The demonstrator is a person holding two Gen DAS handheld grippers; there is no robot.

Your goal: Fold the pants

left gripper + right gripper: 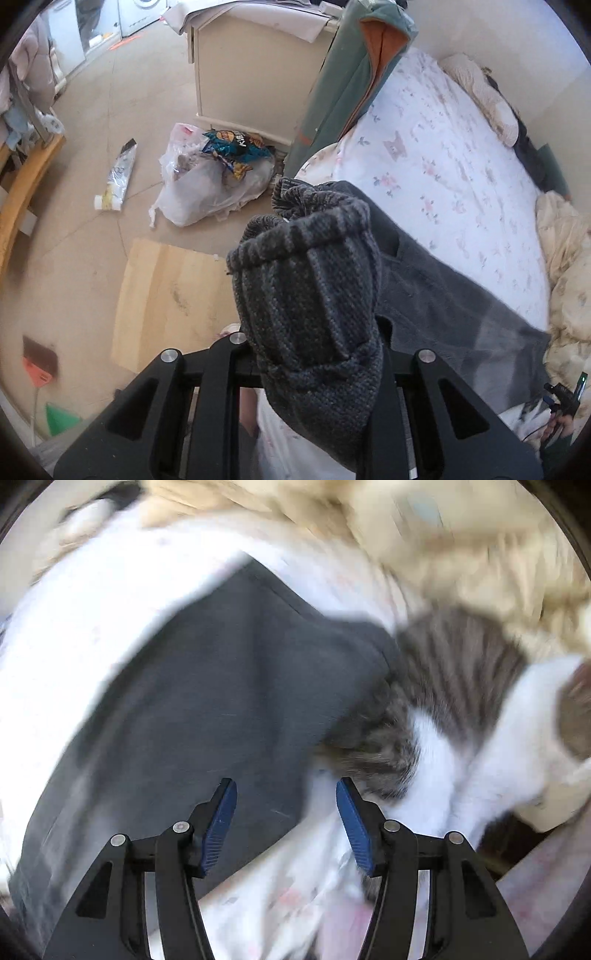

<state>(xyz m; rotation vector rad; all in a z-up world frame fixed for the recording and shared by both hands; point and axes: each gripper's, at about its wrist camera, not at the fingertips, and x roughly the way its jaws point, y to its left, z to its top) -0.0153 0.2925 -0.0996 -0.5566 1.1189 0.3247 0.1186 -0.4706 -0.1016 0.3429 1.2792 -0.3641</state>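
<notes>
The dark grey pants (454,295) lie across the flowered bed sheet (443,155). My left gripper (314,347) is shut on the pants' ribbed knit cuff (306,280), which is bunched over the fingers and hides them. In the right wrist view the pants (207,686) spread flat under my right gripper (286,801), which is open and empty just above the fabric's edge. A grey-and-white cat (458,716) lies against the pants to the right.
A cream quilt (443,542) is heaped at the bed's far side. On the floor left of the bed are a plastic bag of rubbish (210,177), a wooden board (166,295) and a cabinet (258,74). The right wrist view is motion-blurred.
</notes>
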